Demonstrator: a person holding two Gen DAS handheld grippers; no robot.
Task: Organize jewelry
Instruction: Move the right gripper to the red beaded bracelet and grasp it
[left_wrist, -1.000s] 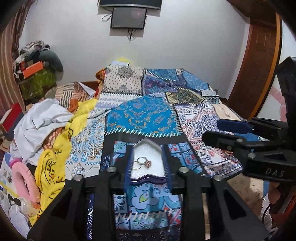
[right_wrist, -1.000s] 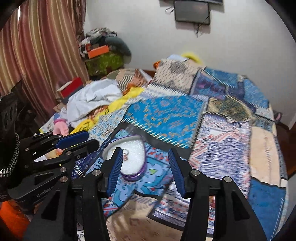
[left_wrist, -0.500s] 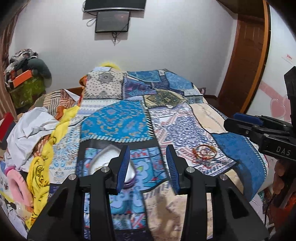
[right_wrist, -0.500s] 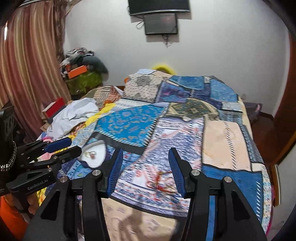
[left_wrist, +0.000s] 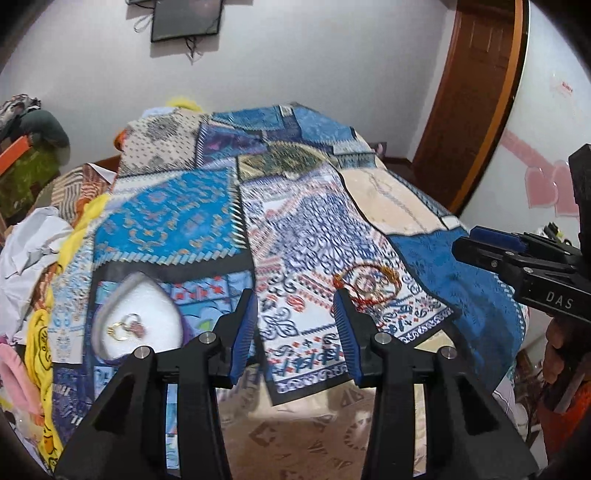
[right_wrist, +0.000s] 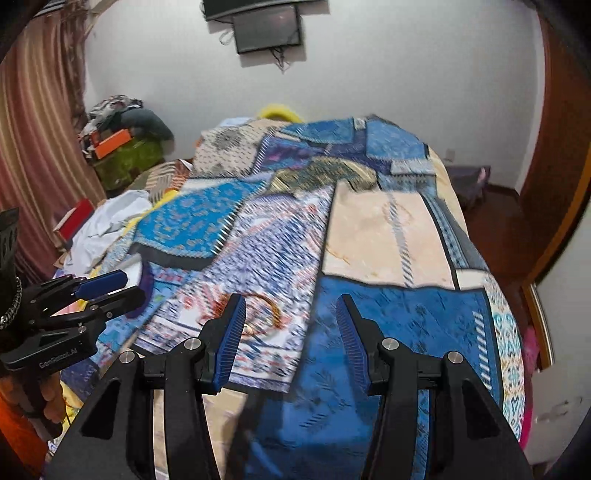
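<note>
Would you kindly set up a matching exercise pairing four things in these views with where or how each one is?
Things:
1. rings
2. bangles
3. left gripper
4. right gripper

States:
A. loose on the patterned bedspread
B. open and empty, over the solid blue patch
C. inside the white heart-shaped tray
D. open and empty, between tray and bangles

Pairs: 1-C, 2-A, 3-D, 4-B
</note>
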